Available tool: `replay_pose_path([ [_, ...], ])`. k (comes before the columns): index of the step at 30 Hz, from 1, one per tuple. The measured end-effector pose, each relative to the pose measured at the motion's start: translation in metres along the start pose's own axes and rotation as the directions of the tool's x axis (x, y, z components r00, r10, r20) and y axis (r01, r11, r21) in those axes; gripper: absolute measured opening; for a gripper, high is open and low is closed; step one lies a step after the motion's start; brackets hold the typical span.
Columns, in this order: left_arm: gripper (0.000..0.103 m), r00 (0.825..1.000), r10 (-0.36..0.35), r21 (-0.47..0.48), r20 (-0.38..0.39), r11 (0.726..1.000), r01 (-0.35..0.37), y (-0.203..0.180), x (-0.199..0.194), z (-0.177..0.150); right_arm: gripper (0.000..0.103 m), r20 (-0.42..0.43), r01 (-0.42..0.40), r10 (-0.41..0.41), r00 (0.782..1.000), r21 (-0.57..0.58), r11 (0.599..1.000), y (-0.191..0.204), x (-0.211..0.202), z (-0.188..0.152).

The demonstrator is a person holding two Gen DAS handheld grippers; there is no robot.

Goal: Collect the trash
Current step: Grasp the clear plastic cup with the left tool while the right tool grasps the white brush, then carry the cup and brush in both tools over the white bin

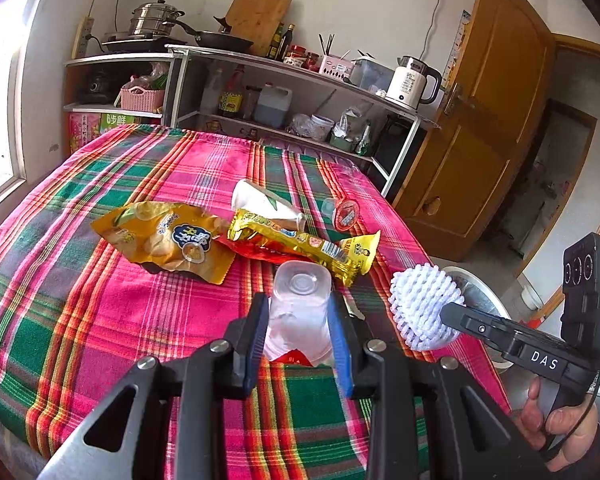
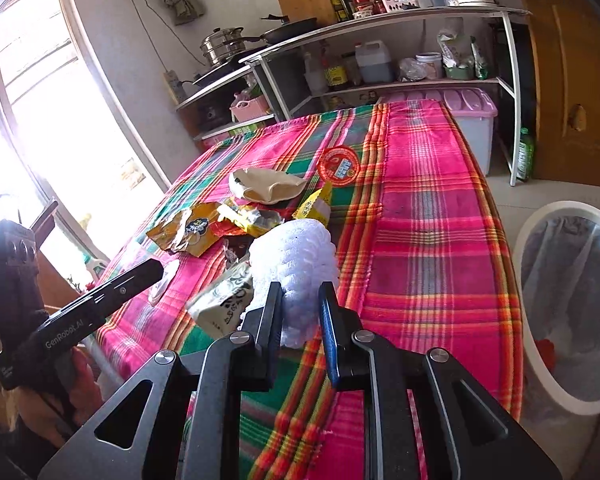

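I see the table under a pink-green plaid cloth. On it, toward 12 o'clock: a yellow chip bag, at its 3 o'clock a gold wrapper, beyond them a crumpled white bag and a red-lidded cup.

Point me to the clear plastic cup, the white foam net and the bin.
clear plastic cup [image 1: 300, 304]: left wrist view, its side wall between the fingers.
white foam net [image 2: 300, 256]: right wrist view, middle of its mesh.
bin [image 2: 540, 224]: right wrist view, its white rim.
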State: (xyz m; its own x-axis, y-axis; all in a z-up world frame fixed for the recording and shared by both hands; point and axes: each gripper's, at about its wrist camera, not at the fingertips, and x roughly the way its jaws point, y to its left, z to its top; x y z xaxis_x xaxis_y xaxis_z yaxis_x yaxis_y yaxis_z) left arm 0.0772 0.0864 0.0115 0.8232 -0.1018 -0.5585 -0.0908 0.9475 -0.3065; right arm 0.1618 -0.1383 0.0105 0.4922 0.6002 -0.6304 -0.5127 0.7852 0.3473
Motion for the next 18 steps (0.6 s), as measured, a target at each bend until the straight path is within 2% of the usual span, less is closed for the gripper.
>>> replay_pose_path([
  [8,0.031,0.999,-0.042,0.051,0.001,0.998,0.042,-0.029,0.001,0.004,0.019,0.04,0.022,-0.024,0.999,0.039,0.999,-0.018,-0.023,-0.004],
  [18,0.031,0.991,-0.127,0.128,-0.03,0.983,0.129,-0.082,0.021,0.007,0.019,0.084,0.085,-0.095,0.992,0.113,0.99,-0.056,-0.055,-0.012],
])
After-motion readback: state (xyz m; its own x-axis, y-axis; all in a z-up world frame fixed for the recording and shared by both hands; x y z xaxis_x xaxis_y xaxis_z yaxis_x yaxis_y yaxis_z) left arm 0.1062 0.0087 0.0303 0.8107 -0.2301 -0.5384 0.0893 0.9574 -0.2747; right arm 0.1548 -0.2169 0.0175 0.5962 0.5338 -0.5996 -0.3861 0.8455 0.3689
